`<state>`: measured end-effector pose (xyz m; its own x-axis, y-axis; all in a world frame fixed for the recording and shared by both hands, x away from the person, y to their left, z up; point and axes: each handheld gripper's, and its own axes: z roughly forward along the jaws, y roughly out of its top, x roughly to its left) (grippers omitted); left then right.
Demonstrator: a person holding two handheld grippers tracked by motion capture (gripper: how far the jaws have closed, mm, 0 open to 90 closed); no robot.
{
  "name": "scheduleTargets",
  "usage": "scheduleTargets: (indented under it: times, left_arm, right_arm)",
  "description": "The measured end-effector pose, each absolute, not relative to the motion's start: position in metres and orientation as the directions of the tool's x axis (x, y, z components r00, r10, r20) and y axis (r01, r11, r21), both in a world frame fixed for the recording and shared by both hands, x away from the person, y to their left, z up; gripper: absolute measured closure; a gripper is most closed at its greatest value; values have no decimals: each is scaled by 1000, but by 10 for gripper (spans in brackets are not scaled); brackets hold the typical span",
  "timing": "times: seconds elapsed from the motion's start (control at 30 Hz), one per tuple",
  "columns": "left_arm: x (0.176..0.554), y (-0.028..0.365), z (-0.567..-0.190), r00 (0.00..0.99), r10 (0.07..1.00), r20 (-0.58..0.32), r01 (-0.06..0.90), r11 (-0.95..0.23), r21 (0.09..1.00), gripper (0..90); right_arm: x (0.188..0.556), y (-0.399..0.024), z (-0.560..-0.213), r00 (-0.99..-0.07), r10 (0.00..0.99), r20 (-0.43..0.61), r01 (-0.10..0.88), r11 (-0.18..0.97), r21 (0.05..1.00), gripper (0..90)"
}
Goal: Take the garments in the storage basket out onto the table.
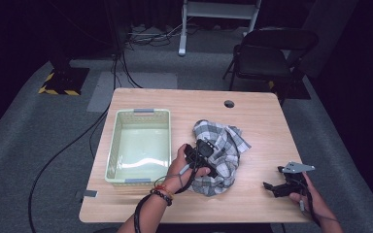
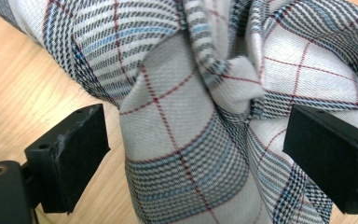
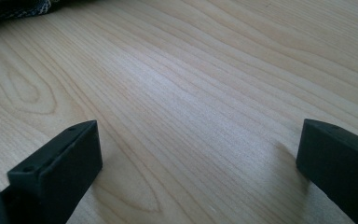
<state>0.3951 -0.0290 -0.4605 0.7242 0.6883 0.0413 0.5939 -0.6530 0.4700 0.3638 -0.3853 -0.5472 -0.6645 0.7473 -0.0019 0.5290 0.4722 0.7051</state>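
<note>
A crumpled plaid cloth [image 1: 223, 141] of grey, white, blue and red lies in a heap on the wooden table [image 1: 257, 121], right of its middle. My left gripper [image 1: 208, 151] rests on the heap's left side. In the left gripper view its jaws stand wide apart, the bunched cloth [image 2: 182, 116] bulges between them, and my left gripper [image 2: 196, 140] is open. My right gripper [image 1: 272, 187] sits low on the table near the front right corner, apart from the cloth. Its jaws are spread over bare wood, so my right gripper [image 3: 200, 158] is open.
A pale green plastic basket [image 1: 138, 112] stands on the table's left half with nothing in it. A cable hole [image 1: 229, 104] marks the far edge. Behind the table stand a black chair [image 1: 272, 53] and a white frame; cables run over the grey floor.
</note>
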Motion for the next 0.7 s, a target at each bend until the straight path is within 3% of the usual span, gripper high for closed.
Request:
scheduleTargets:
  times: [0.27, 0.7]
  left_arm:
    - [380, -29, -457, 779, 617, 112, 507, -724, 467, 60]
    - [363, -18, -458, 806, 572, 154, 439, -752, 492, 58]
  right_arm:
    - [364, -385, -547, -665, 747, -2, 529, 472, 705, 1]
    - [364, -385, -547, -665, 747, -2, 529, 472, 705, 1]
